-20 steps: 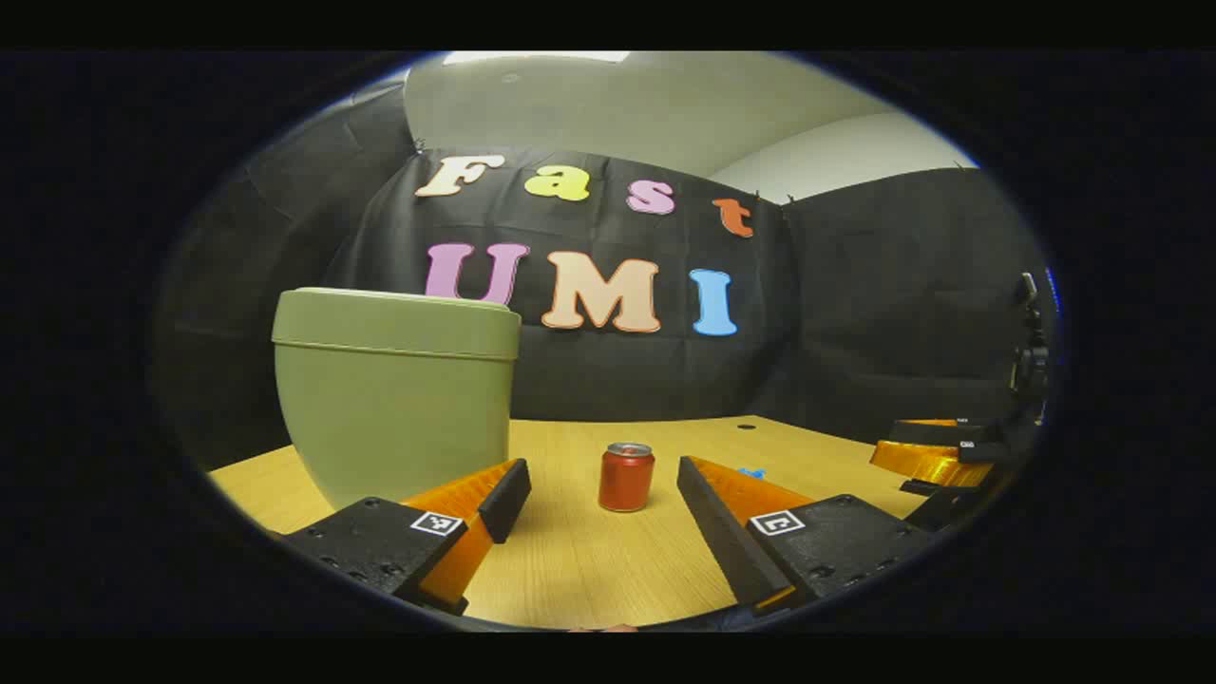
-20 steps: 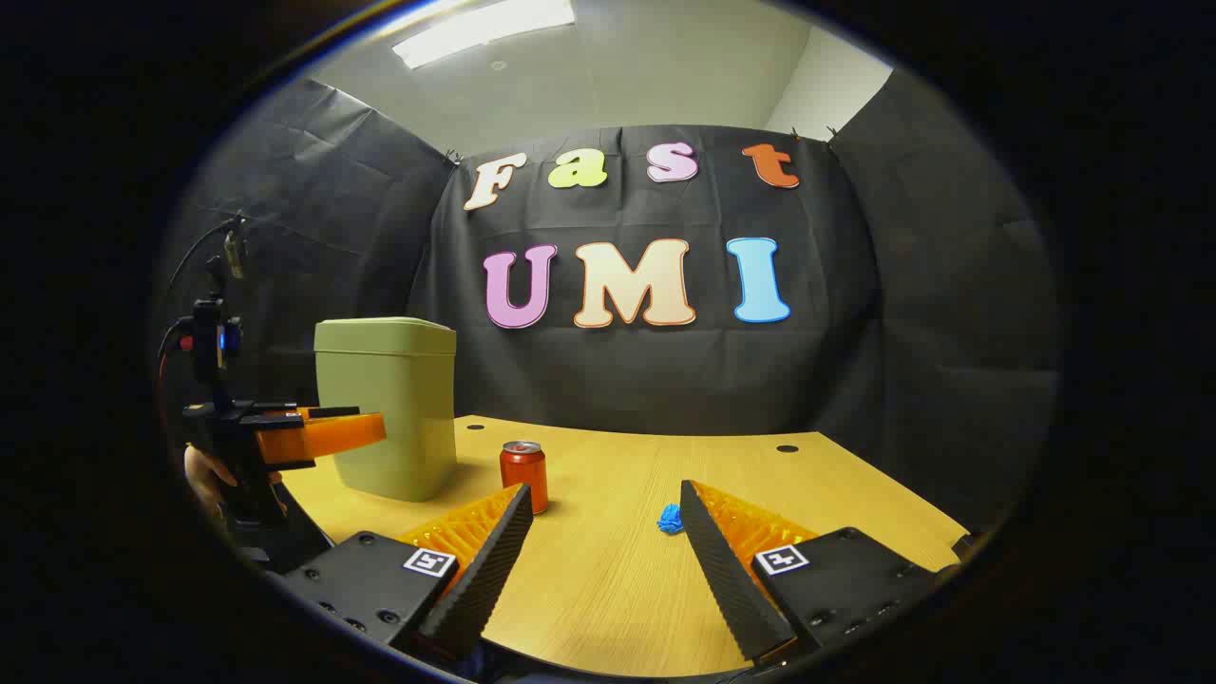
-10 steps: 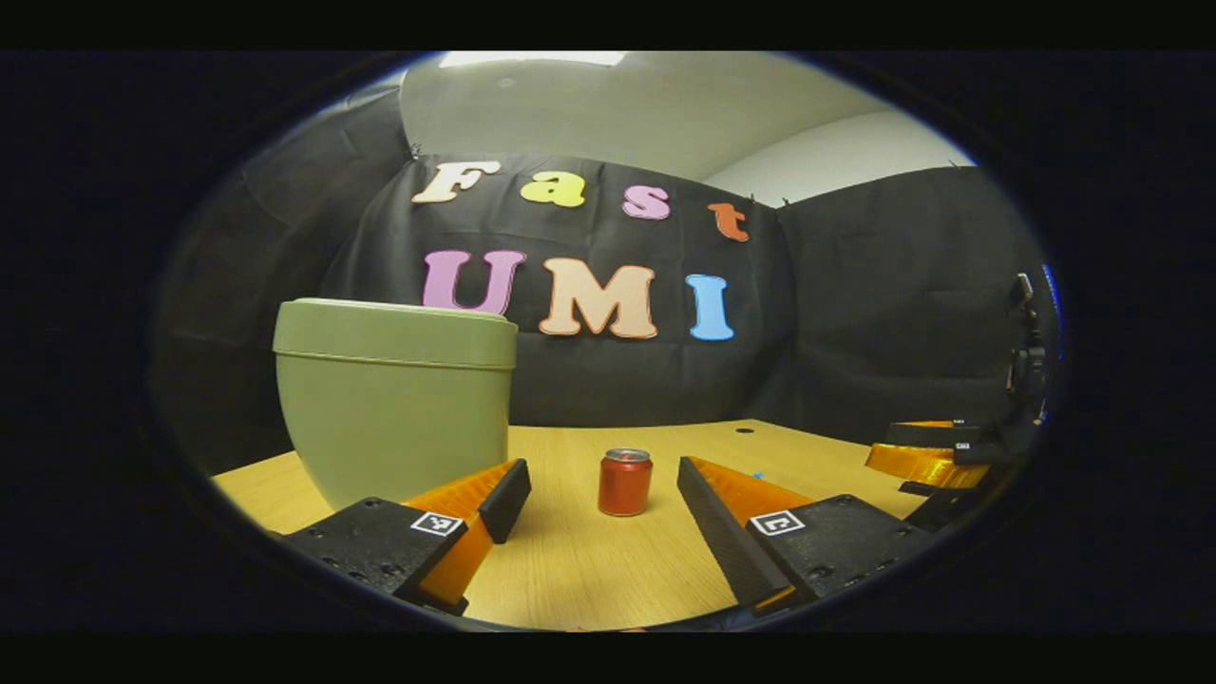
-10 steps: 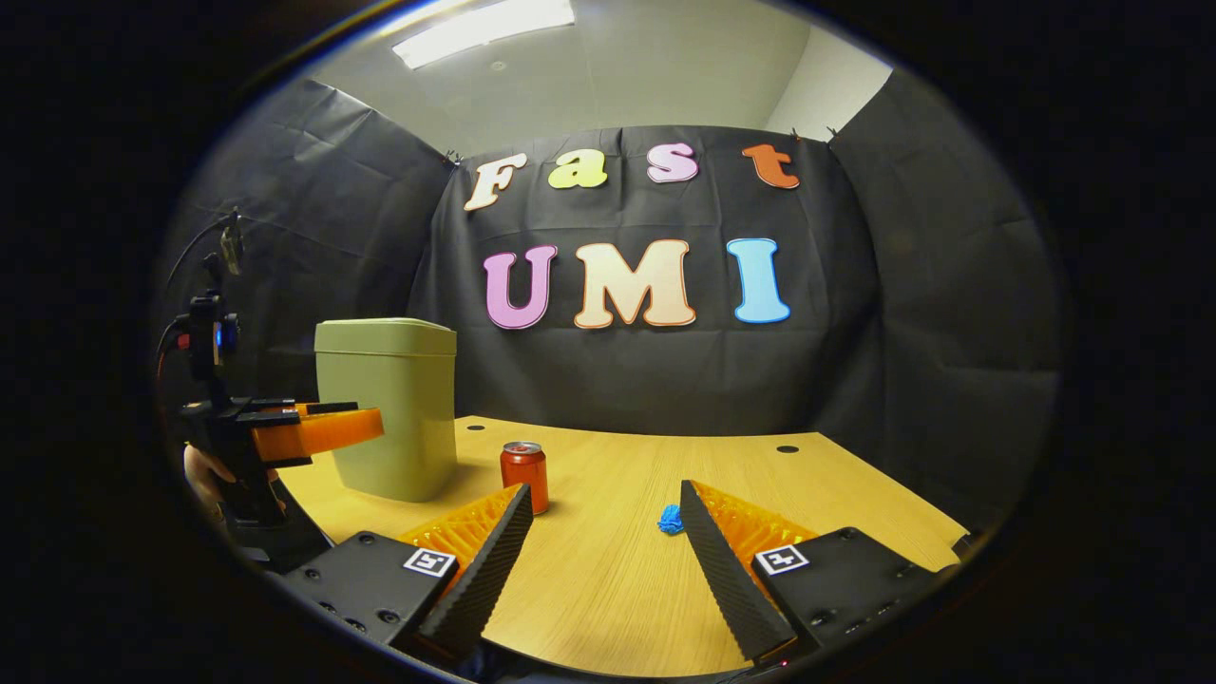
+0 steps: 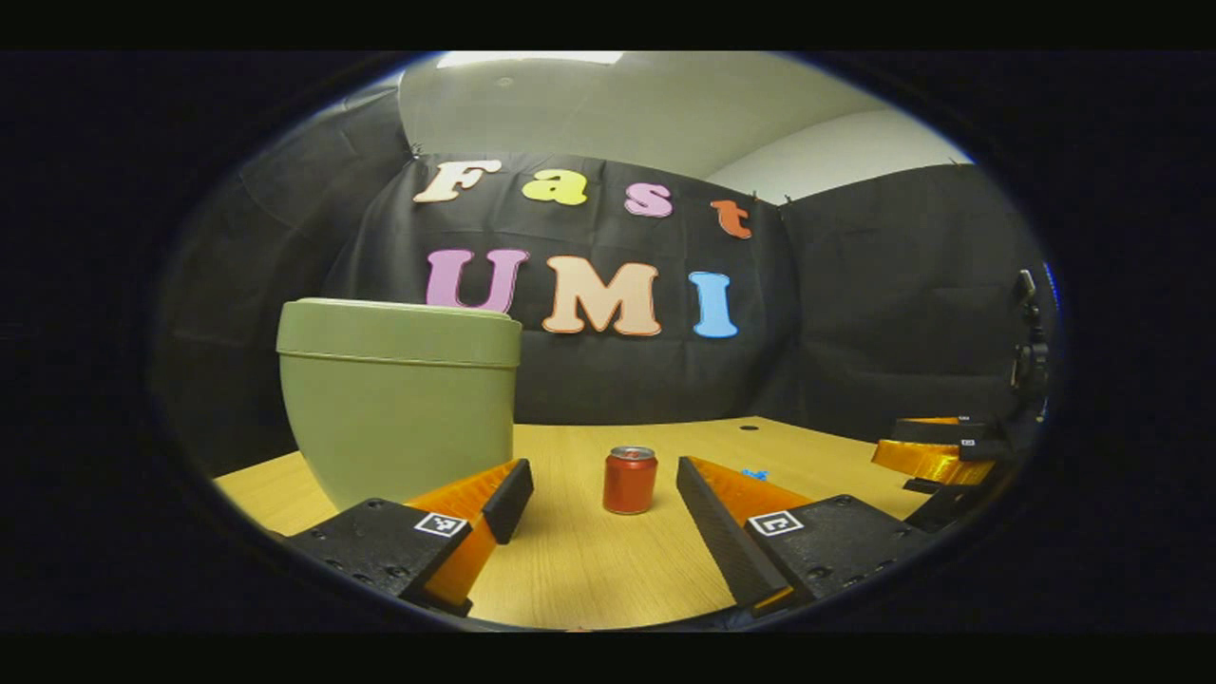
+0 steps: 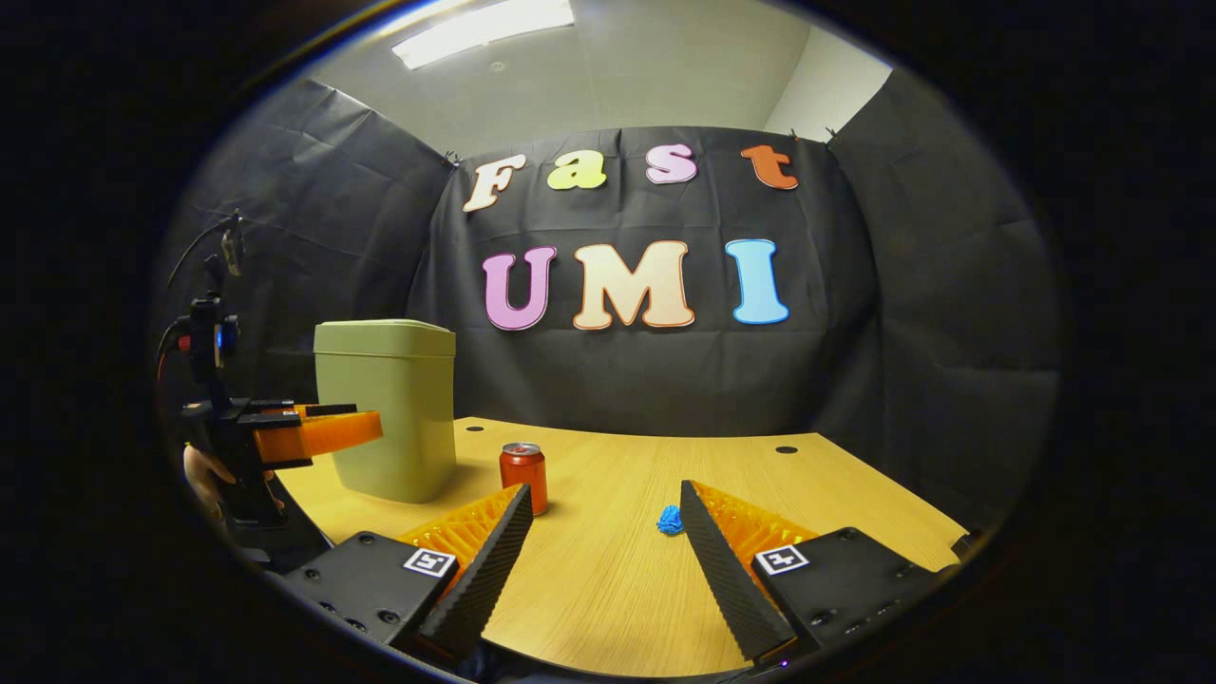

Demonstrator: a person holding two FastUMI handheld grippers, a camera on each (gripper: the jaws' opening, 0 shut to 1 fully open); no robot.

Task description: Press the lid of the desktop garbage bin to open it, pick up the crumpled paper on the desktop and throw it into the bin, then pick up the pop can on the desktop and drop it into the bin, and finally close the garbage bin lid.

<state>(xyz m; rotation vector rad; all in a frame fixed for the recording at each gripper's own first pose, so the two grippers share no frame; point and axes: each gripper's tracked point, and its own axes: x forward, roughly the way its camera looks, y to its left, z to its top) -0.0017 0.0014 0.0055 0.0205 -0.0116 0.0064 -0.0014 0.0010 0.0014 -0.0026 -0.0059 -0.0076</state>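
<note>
Left gripper view: the left gripper [image 5: 602, 494] has its jaws spread wide, nothing between them but bare desktop [image 5: 589, 570]. Just beyond the gap, a bit right of centre, stands the pop can [image 5: 629, 480], upright. Vs. 1 s ago it sits a little lower and more to the right in the gap, and the garbage bin [image 5: 399, 399], past the left finger, also sits lower. So the gripper tipped up slightly, I think, but made no real approach. The lid [image 5: 399, 332] is closed, so step 1 is not yet done, in my judgement.

Right gripper view: the right gripper [image 6: 603, 532] also has jaws wide apart, empty. Close to the inner side of the right finger lies the crumpled paper [image 6: 670, 519], small and blue. The can is just past the left finger tip, the bin farther off on that side. This view is nearly the same as 1 s ago; the other gripper, w/ a hand [image 6: 204, 475] on it, hovers near the bin front.
</note>
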